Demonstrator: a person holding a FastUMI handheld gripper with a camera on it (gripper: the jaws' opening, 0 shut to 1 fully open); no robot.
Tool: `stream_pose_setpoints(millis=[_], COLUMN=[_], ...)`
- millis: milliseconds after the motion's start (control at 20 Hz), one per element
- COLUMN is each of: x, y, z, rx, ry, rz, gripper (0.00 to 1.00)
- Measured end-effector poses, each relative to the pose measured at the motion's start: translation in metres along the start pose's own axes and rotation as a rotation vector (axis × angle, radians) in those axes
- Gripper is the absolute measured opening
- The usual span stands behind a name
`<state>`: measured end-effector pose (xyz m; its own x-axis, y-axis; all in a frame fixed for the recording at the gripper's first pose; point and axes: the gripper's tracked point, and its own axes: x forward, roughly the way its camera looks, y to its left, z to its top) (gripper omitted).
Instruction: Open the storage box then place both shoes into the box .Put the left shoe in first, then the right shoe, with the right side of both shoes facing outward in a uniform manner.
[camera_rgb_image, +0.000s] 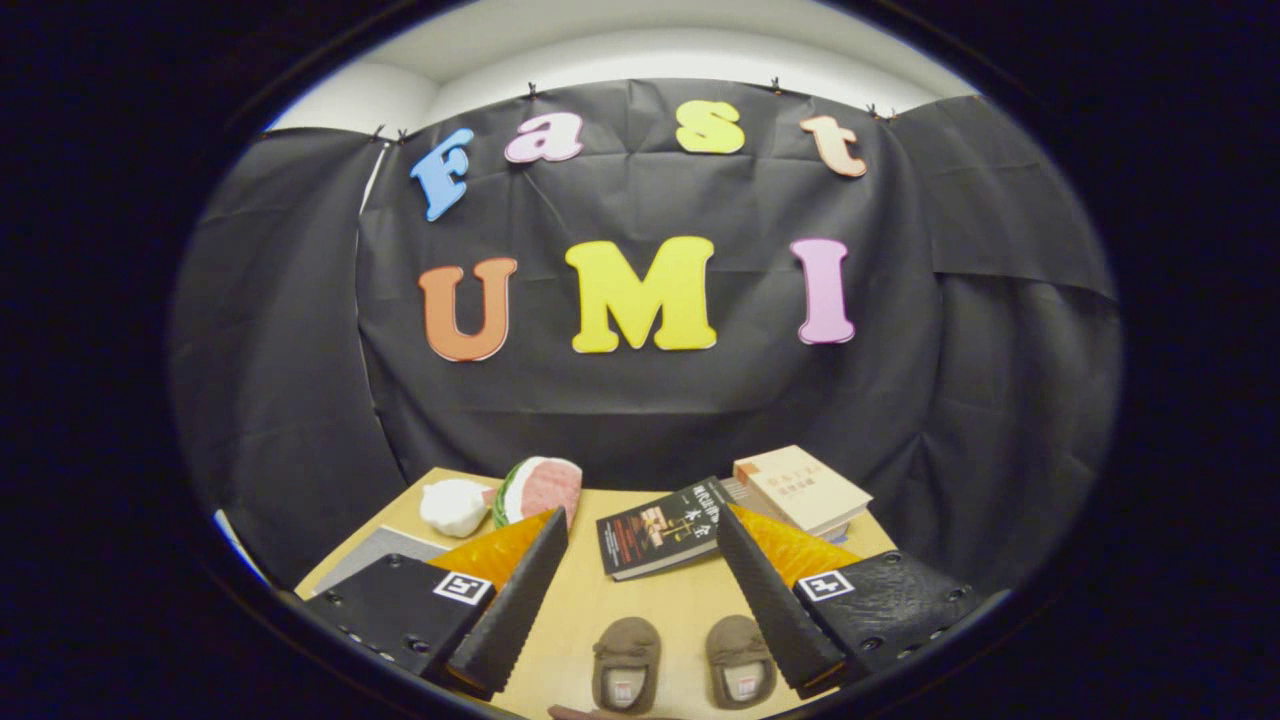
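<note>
Brown and soft-looking, two small shoes sit side by side on the pale wooden surface (650, 600), the left-hand shoe (626, 662) and the right-hand shoe (741, 660) close together but not touching, their openings turned toward the camera. The tongs (642, 590) hang above them, released and spread wide, grasping nothing; the shoes lie low between the two fingers, nearer the wrist end than the tips. Each finger has a dark ridged inner face, an orange upper side and a black block with a square marker. Beyond the fingertips, a dark book (664, 527) lies flat near the middle of the surface, partly behind the right finger. Further back to the right, a cream-coloured book (802, 487) rests on top of other books. To the left, past the left finger's tip, a toy watermelon slice (540, 487) stands just beside a white garlic-shaped piece (455, 506). A grey sheet (378, 552) lies at the surface's left edge, partly hidden by the left finger's block.
</note>
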<state>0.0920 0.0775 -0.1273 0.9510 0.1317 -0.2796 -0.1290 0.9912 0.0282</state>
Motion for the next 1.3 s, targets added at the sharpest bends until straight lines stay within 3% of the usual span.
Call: stream_pose_setpoints(millis=[350,600,900,1100,1300], x=[0.042,0.053,0.052,0.059,0.062], y=[0.094,0.151,0.179,0.174,0.181], z=[-0.087,-0.151,-0.196,-0.22,-0.228], rx=[0.014,0.117,0.192,0.171,0.316], ry=[0.276,0.553,0.767,0.83,0.915], rz=[0.163,0.306,0.36,0.312,0.327], gripper=[0.95,0.96,0.96,0.96,0.97])
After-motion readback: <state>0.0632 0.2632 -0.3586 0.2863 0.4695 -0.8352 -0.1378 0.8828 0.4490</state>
